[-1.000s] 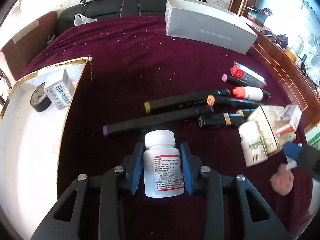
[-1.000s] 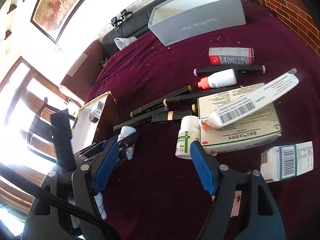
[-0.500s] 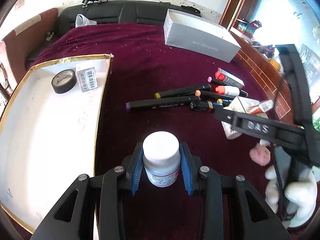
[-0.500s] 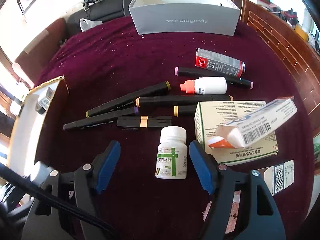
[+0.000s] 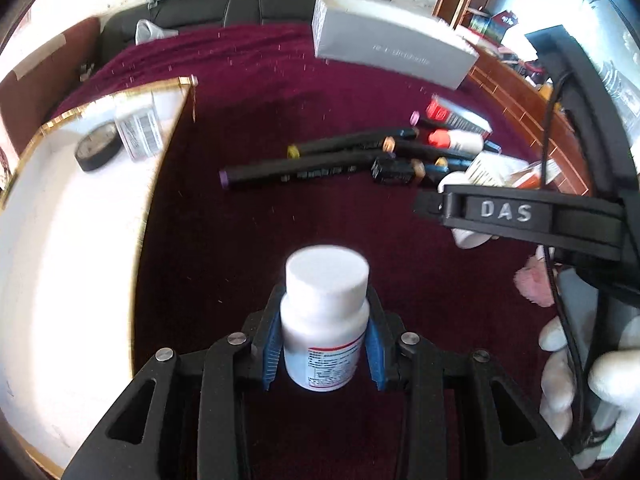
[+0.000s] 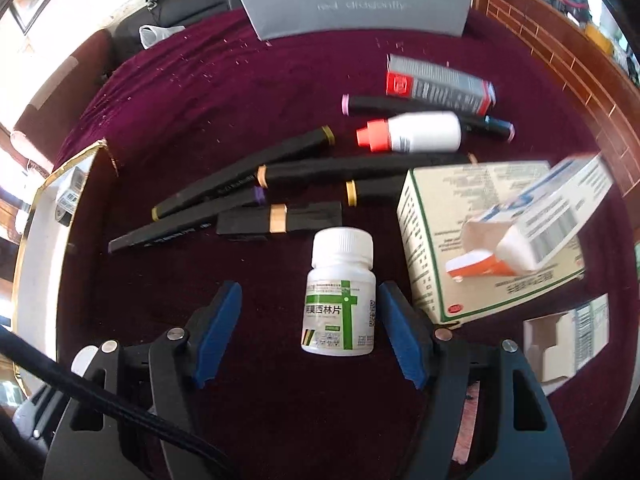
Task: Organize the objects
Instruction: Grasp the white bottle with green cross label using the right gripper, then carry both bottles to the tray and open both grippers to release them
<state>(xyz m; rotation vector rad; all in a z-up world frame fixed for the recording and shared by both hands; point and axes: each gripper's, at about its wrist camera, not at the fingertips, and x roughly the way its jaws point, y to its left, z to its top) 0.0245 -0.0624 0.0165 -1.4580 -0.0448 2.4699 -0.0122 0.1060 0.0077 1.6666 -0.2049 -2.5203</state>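
Two white pill bottles occupy us. Low in the left wrist frame, our left tongs (image 5: pixel 323 346) clamp a plain-capped, red-striped bottle (image 5: pixel 325 320) above the maroon table (image 5: pixel 248 264). At lower centre of the right wrist frame, our right tongs (image 6: pixel 310 330) are closing around the green-cross bottle (image 6: pixel 340 296), pads not touching it.

A white bottle (image 6: pixel 340 296) is showing a green cross label, black markers (image 6: pixel 248 196) are wearing yellow, orange and purple bands, all lying on maroon cloth (image 6: pixel 240 92).
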